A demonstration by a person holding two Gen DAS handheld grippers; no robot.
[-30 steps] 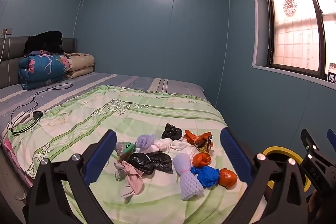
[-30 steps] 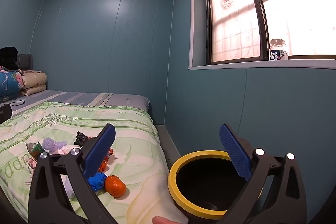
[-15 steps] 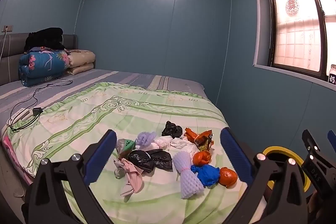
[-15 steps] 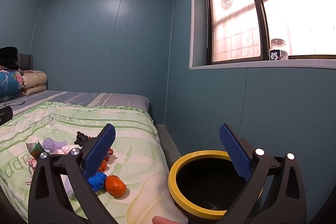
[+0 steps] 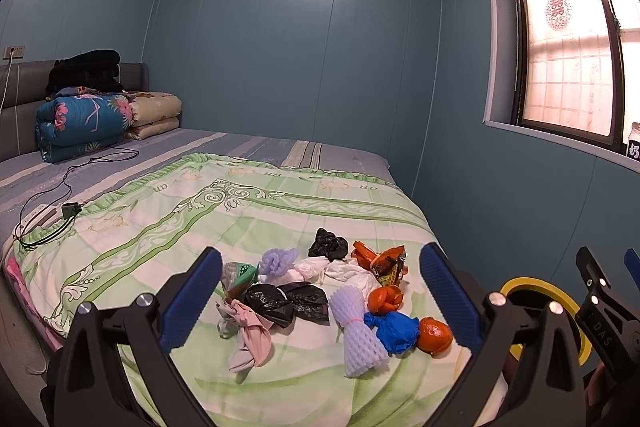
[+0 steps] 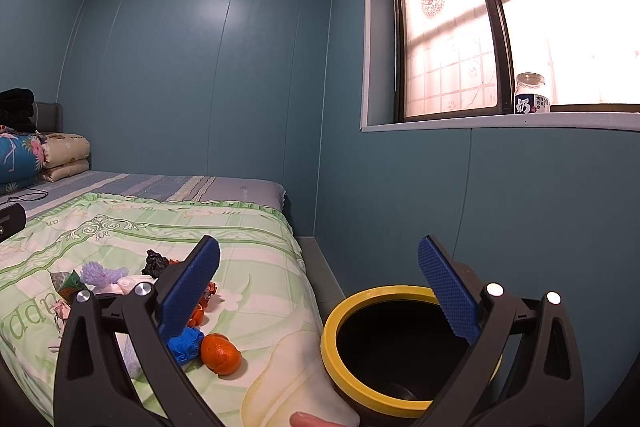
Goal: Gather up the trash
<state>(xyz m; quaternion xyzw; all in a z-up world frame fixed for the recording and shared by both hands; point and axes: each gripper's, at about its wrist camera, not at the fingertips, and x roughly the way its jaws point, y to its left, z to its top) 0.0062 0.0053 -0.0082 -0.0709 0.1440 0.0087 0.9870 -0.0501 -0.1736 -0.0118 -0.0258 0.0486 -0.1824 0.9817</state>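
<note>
A pile of trash lies on the green bedspread (image 5: 168,227): a white foam net (image 5: 360,331), a blue wad (image 5: 394,331), orange peel (image 5: 435,334), black bags (image 5: 286,303), a pink rag (image 5: 250,339), an orange wrapper (image 5: 380,259) and a purple foam net (image 5: 276,261). My left gripper (image 5: 320,291) is open and empty, hovering before the pile. My right gripper (image 6: 318,291) is open and empty above the yellow-rimmed black bin (image 6: 384,351), which stands beside the bed. The peel (image 6: 220,353) and blue wad (image 6: 186,343) show in the right wrist view.
Folded quilts (image 5: 84,123) and a black bundle (image 5: 86,69) lie at the headboard. A charger cable (image 5: 60,203) runs over the bed's left side. A jar (image 6: 530,94) stands on the window sill. The blue wall is close behind the bin.
The left wrist view has shifted slightly, with the room and trash pile a little lower and nearer. The right gripper has not moved. Both stay open.
</note>
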